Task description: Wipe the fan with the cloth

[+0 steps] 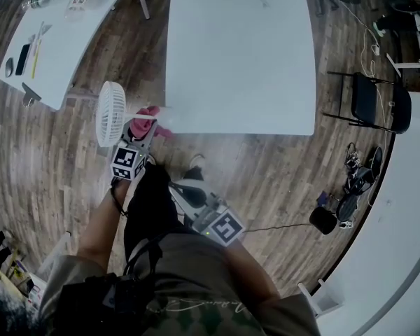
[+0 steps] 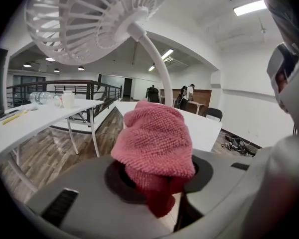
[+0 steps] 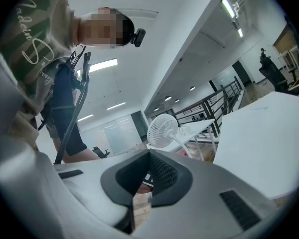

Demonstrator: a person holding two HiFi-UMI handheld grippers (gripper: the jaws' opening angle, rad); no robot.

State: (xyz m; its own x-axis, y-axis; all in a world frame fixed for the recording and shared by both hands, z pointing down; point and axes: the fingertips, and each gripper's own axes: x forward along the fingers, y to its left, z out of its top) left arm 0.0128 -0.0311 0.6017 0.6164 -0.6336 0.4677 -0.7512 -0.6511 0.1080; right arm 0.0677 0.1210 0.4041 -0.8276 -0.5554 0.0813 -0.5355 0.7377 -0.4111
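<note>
**A:** How will the fan (image 2: 89, 19) take a wipe?

**B:** Gently, I'd judge: it's light, with a thin plastic grille on a slim stem, and easily tipped. Your left hand-held gripper (image 2: 157, 183) is clenched on the soft, bunched pink cloth (image 2: 154, 143) near its head. Your right hand-held gripper (image 3: 149, 171) is closed and empty, so it could steady the stem.

**A:** And the surroundings?

**B:** It stands at the corner of the white tabletop (image 1: 238, 54), above a wood floor (image 1: 280, 166), in an open office.
</note>
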